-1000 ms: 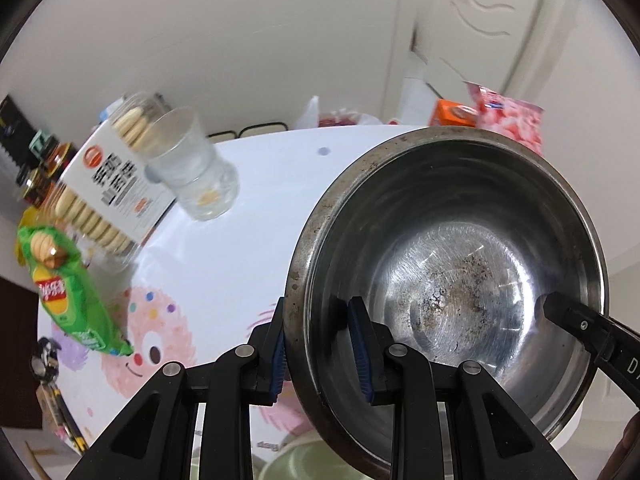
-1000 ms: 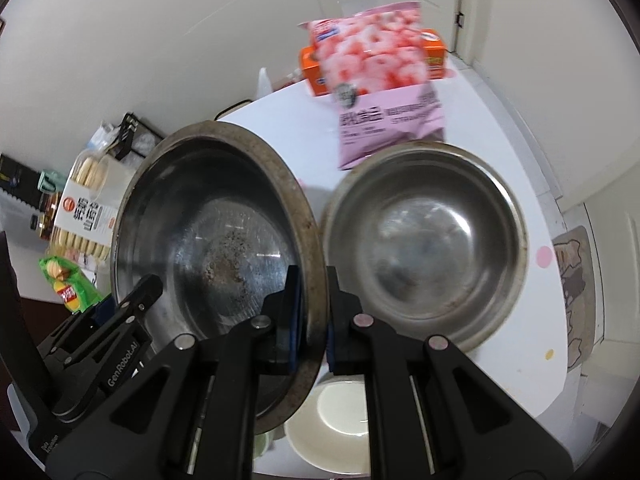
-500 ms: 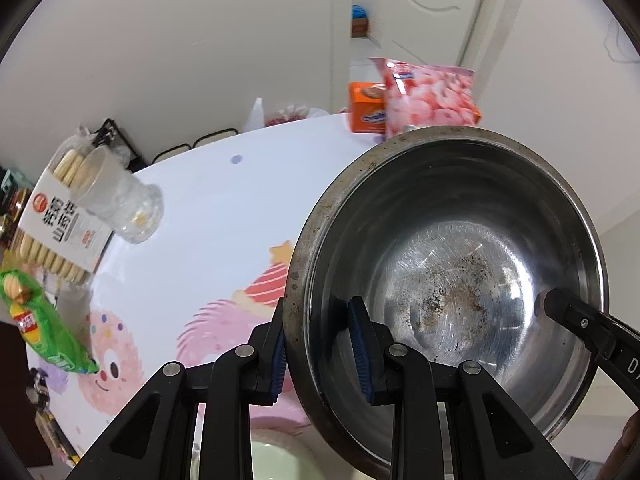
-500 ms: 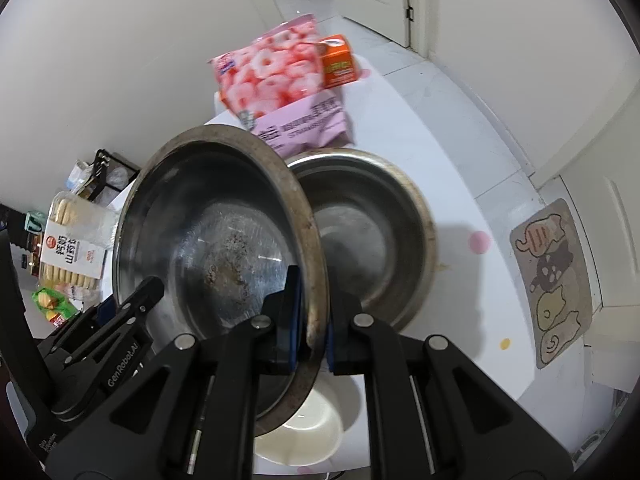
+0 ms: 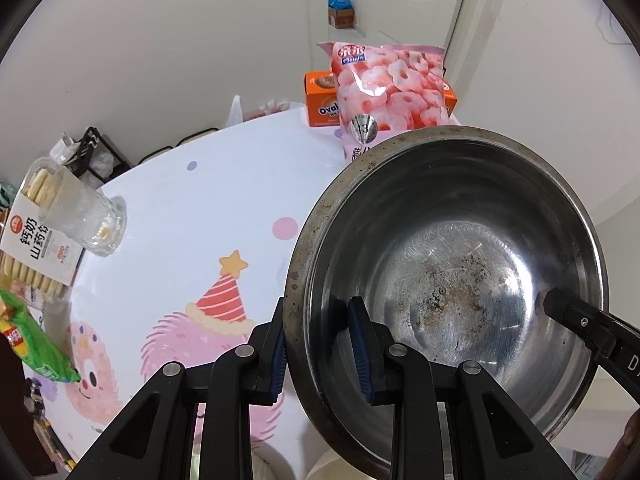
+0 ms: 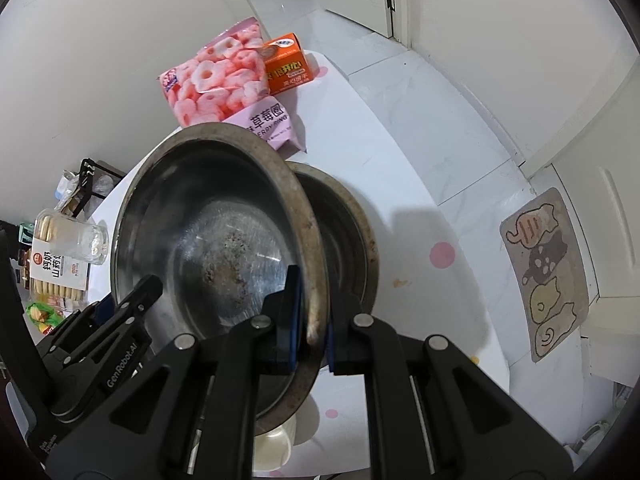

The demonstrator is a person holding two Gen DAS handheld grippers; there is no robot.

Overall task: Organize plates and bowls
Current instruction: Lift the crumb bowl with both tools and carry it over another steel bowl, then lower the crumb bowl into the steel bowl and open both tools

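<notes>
A large steel bowl point(image 5: 452, 272) with a stained bottom is held in the air by both grippers. My left gripper point(image 5: 320, 344) is shut on its left rim. My right gripper point(image 6: 310, 324) is shut on its right rim; the bowl also shows in the right wrist view point(image 6: 216, 240). The held bowl hangs tilted over a second steel bowl point(image 6: 352, 240) that rests on the white table point(image 6: 360, 128) and is mostly hidden behind it. A cream dish point(image 6: 272, 436) sits below at the table's front edge.
A pink snack bag point(image 5: 388, 88) and an orange box point(image 5: 320, 104) stand at the table's back. A glass jar point(image 5: 84, 216), a biscuit pack point(image 5: 28, 240) and a green snack bag point(image 5: 28, 340) lie at the left. A floor mat point(image 6: 544, 272) lies right.
Both grippers carried the held bowl to the right, over the second bowl, which is now largely covered by it. The grips on the rim are unchanged.
</notes>
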